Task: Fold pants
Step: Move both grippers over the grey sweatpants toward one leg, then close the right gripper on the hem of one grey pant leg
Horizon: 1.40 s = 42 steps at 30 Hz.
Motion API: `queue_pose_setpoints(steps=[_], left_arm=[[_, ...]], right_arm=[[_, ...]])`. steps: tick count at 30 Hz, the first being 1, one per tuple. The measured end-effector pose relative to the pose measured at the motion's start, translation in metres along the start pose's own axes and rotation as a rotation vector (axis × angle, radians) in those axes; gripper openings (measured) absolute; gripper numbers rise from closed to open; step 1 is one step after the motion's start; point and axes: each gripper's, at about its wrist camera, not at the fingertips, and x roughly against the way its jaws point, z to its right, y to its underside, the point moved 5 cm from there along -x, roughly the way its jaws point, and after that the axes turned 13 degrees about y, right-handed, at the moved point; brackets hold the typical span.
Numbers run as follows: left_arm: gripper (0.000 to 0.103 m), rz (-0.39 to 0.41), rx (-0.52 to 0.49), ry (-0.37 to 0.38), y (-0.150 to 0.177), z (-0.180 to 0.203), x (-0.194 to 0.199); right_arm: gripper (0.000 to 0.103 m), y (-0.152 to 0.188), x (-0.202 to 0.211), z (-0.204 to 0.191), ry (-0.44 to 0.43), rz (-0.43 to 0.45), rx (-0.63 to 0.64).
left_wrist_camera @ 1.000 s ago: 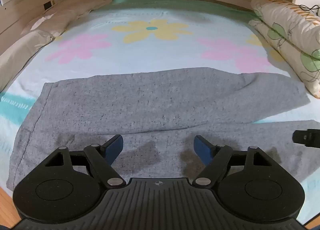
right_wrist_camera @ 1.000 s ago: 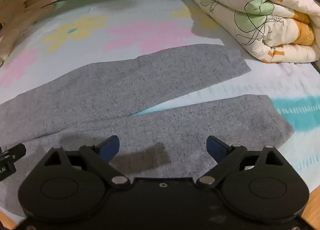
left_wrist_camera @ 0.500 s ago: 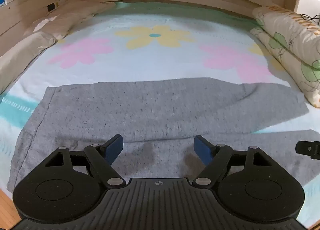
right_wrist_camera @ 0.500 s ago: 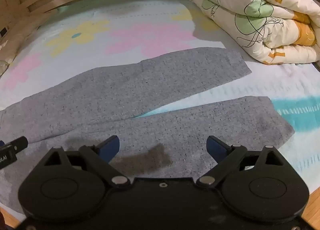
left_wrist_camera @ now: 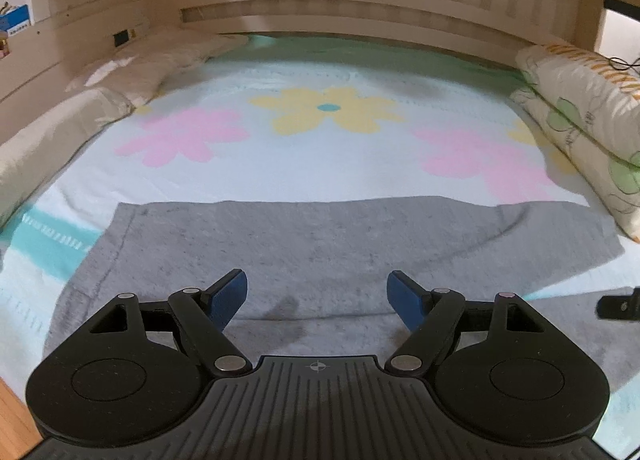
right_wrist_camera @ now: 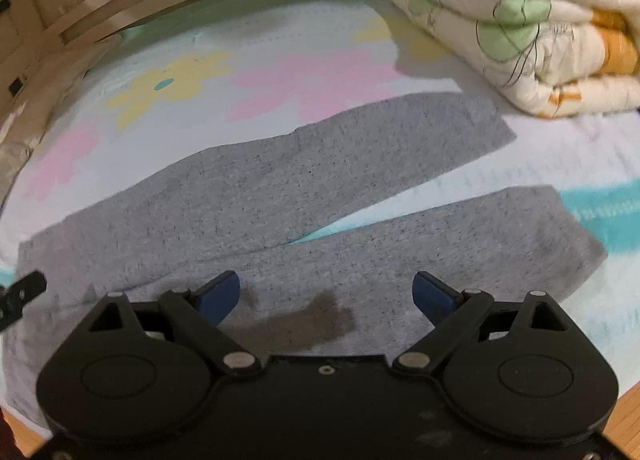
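The pants (right_wrist_camera: 280,195) lie flat on the bed (left_wrist_camera: 320,163), waist toward the left, both legs spread apart toward the quilt (right_wrist_camera: 520,27). Left gripper (left_wrist_camera: 318,296) and right gripper (right_wrist_camera: 326,296) hover above the near leg, fingers (left_wrist_camera: 228,294) spread wide and grasping nothing. The fabric looks to be a soft, light knit: limp, non-fragile, likely to sag and crease when lifted. Recommended hold: pinch the near leg's outer edge, one gripper by the waistband, the other by the cuff, and carry it over the far leg.
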Motion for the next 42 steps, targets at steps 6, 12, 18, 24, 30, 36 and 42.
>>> queue_pose_setpoints(steps=[6,12,18,24,30,36,42], left_arm=[[0.06,-0.072,0.041,0.021,-0.015,-0.01,-0.014],[0.06,0.0,0.015,-0.014,-0.051,-0.01,-0.014],[0.06,0.016,-0.012,-0.015,-0.069,-0.001,-0.039],[0.06,-0.014,-0.038,-0.015,-0.065,0.008,-0.071],[0.06,-0.07,-0.023,0.001,-0.064,0.009,-0.093],[0.06,-0.086,-0.028,-0.015,-0.064,0.003,-0.097],[0.06,-0.099,-0.02,-0.023,-0.066,0.001,-0.101]], right_arm=[[0.085,-0.033,-0.013,-0.002,0.028,-0.038,0.007],[0.079,-0.08,-0.021,-0.002,0.047,0.001,0.006],[0.054,-0.114,-0.049,-0.002,0.029,0.009,-0.015],[0.054,-0.133,-0.104,-0.004,0.035,-0.035,-0.055],[0.062,-0.154,-0.158,-0.032,0.019,-0.075,-0.052],[0.069,-0.18,-0.201,-0.059,0.052,-0.09,-0.103],[0.073,-0.191,-0.237,-0.066,0.153,-0.124,-0.172]])
